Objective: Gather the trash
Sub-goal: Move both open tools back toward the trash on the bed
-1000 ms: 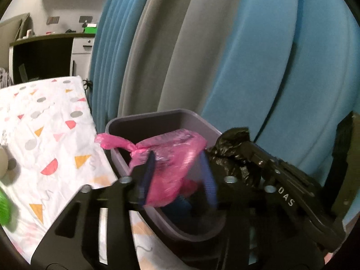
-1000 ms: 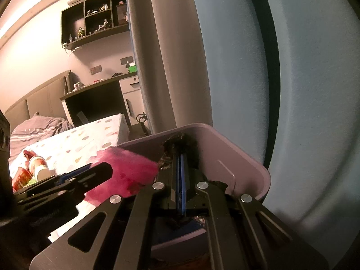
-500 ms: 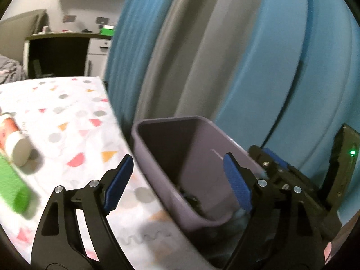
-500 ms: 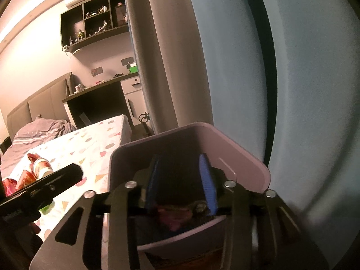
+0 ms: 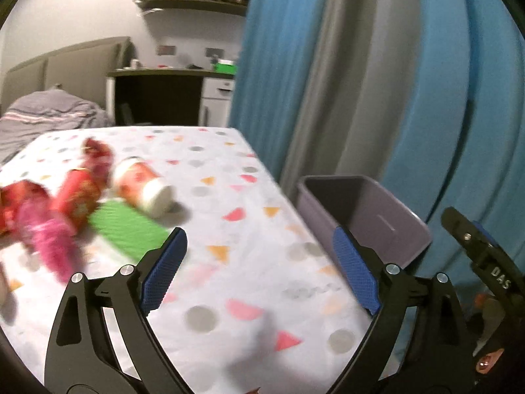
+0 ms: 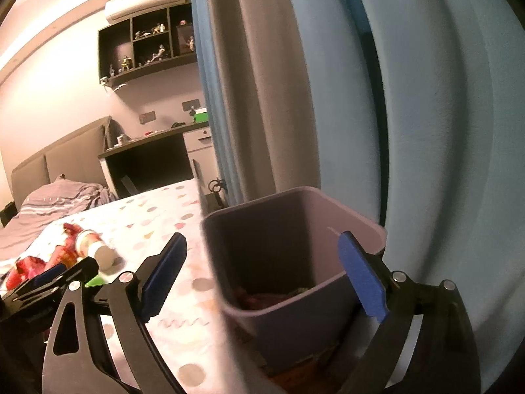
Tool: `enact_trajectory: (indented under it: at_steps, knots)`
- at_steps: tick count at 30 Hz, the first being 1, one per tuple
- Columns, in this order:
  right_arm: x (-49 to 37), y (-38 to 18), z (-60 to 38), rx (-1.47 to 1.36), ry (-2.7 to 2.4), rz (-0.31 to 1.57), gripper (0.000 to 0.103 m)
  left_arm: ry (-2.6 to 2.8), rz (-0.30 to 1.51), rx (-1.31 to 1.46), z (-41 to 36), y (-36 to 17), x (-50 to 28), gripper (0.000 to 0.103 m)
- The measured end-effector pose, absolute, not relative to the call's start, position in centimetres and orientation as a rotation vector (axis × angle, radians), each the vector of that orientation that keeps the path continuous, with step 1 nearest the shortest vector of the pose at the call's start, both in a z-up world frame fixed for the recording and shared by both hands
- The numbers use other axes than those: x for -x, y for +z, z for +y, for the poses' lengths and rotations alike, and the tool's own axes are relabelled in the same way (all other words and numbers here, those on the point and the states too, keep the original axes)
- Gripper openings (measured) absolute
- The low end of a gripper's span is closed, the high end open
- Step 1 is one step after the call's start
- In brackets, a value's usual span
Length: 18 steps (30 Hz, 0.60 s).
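Observation:
A grey-purple trash bin (image 5: 390, 229) stands beside the table's right edge; in the right wrist view the bin (image 6: 295, 262) holds pink trash (image 6: 259, 297) at its bottom. My left gripper (image 5: 259, 272) is open and empty over the patterned tablecloth (image 5: 229, 262). My right gripper (image 6: 262, 279) is open and empty, above the bin's near rim. On the table's left lie a white-capped bottle (image 5: 144, 187), a green item (image 5: 128, 229), red wrappers (image 5: 78, 200) and a pink bag (image 5: 49, 243), all blurred.
Blue and grey curtains (image 5: 377, 82) hang right behind the bin. A bed with a grey blanket (image 5: 46, 118), a dark desk (image 5: 157, 98) and wall shelves (image 6: 147, 46) are farther back. The right gripper shows at the left view's right edge (image 5: 485, 262).
The left gripper let go of the pink bag and the right one the black bag into the bin; both opened wide. The left gripper swung left over the table.

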State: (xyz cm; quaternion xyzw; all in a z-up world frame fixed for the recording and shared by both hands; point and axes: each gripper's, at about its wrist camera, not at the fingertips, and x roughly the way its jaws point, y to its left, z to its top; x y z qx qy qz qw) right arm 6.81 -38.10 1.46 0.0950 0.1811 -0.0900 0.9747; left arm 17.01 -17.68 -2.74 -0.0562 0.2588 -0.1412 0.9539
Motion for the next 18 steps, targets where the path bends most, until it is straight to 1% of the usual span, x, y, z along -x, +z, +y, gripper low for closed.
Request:
enact_trajectory:
  at_steps: [9, 18]
  knots:
    - [-4.2, 1.7, -30.6, -0.137, -0.060, 0.343, 0.092, -0.055, 0.506, 0.127, -8.0, -2.7, -12.8, 0.089]
    - [-4.1, 0.7, -23.1, -0.132, 0.123, 0.418, 0.092, 0.136, 0.495, 0.198, 1.1, -2.5, -9.1, 0.089]
